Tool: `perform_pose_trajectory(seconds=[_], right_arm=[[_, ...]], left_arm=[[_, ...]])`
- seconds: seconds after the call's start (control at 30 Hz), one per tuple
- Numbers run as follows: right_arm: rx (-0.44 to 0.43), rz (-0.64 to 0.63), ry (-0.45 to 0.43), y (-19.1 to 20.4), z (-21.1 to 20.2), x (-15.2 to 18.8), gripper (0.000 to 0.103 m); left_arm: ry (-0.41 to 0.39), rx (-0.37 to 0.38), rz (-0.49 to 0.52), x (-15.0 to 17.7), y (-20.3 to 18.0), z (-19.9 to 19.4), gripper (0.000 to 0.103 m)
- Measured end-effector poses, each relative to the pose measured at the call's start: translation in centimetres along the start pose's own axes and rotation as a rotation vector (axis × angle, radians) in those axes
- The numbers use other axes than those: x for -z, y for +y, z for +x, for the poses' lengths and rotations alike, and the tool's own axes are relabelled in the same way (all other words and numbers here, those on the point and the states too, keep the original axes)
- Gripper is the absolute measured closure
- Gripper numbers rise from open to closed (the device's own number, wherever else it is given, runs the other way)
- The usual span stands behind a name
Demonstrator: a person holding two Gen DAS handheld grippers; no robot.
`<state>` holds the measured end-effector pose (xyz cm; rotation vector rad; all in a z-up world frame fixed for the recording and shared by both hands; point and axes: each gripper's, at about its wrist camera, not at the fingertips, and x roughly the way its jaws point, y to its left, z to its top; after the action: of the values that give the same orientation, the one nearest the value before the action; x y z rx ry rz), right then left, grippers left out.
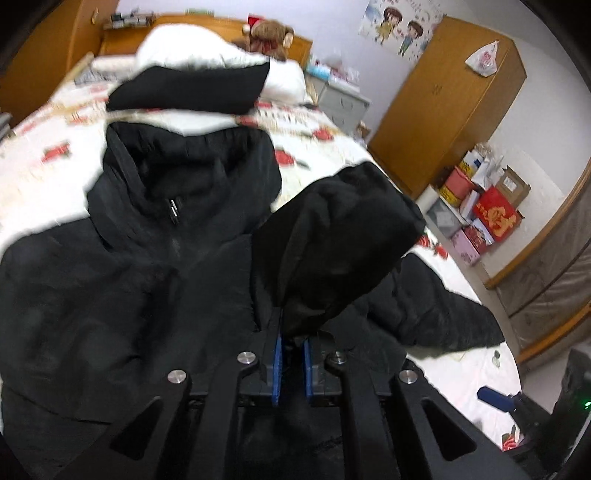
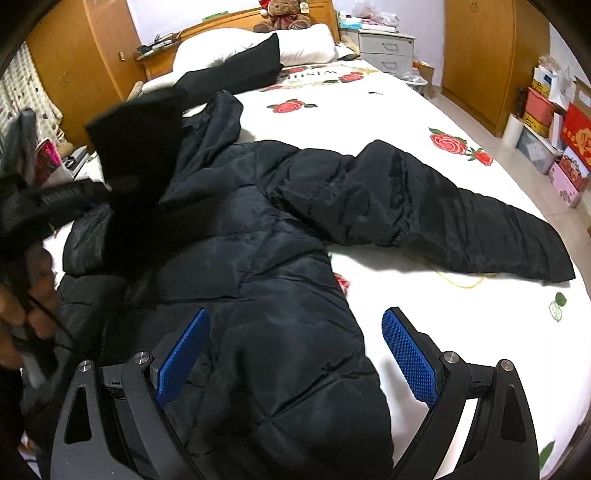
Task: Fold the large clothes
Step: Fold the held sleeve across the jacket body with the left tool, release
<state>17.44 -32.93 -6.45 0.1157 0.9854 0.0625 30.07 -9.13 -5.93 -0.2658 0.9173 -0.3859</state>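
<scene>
My left gripper (image 1: 291, 354) has its blue ribbed pads nearly together, pinching the cuff end of a black padded sleeve (image 1: 332, 236) that bunches up just ahead of the fingertips. Beyond and to the left of it lies the rest of the black quilted hooded jacket (image 2: 266, 258), its hood and zip pull toward the headboard, spread on the white bedsheet printed with red roses (image 2: 369, 122). My right gripper (image 2: 295, 354) stands wide open and empty, its blue pads poised above the jacket's lower body; ahead and to its right the other sleeve stretches flat across the sheet. Only the right view shows my hand (image 2: 22, 314) on the left tool, and upside-down lettering on the sheet that I cannot read for certain. Only the left view shows the cartoon poster (image 1: 402, 26) on the wall.
</scene>
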Motion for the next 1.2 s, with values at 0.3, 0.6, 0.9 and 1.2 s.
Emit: perform_pose_trajectory(seconds=[0.3,0.6,0.9,1.2], right_arm=[[-0.015,-0.014,-0.026,1.4,0.5,-1.4,0.009],[-0.08,-0.075,-0.068,6.2,2.6,-5.7,0.047],[-0.02,-0.13,0.112,8.8,13.3,-7.6,0.063],[-0.013,-0.14,0.142,8.1,13.5,-6.5,0.065]], left_arm=[[0.033,0.083,-0.018,1.3,0.7,-1.6,0.034],[-0.134,-0.199,-0.06,-1.2,11.6,-8.7,0.034],[-0.04,-0.365,-0.141,0.0,19.8,-4.6,0.035],[0.015,-0.4,-0.103,0.4,18.4,-3.6,0.028]])
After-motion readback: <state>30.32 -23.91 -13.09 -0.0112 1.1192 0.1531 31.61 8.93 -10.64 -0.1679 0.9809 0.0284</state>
